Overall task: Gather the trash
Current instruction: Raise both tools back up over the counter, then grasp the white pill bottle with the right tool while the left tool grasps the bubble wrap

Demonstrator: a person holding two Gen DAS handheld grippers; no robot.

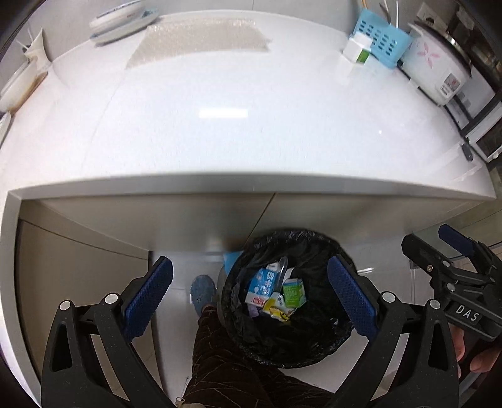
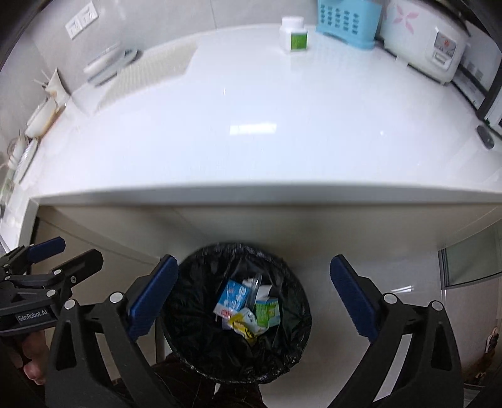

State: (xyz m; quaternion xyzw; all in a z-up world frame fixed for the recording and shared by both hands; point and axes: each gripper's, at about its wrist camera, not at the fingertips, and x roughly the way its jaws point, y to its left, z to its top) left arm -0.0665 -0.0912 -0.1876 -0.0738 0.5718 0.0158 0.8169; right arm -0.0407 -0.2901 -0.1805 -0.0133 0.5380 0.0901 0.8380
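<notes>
Left wrist view: left gripper (image 1: 249, 296) released, empty, above the bin (image 1: 287, 298) (cartons inside) below the table (image 1: 219, 125) edge. Right wrist view: right gripper (image 2: 254, 295) spread wide, empty, over the bin (image 2: 235, 314); tabletop (image 2: 251, 125) mostly bare.

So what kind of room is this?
Most likely a kitchen. A rice cooker and a blue basket stand at the back of a white counter, plates are stacked in the corner, and a trash bin sits on the floor below.
</notes>
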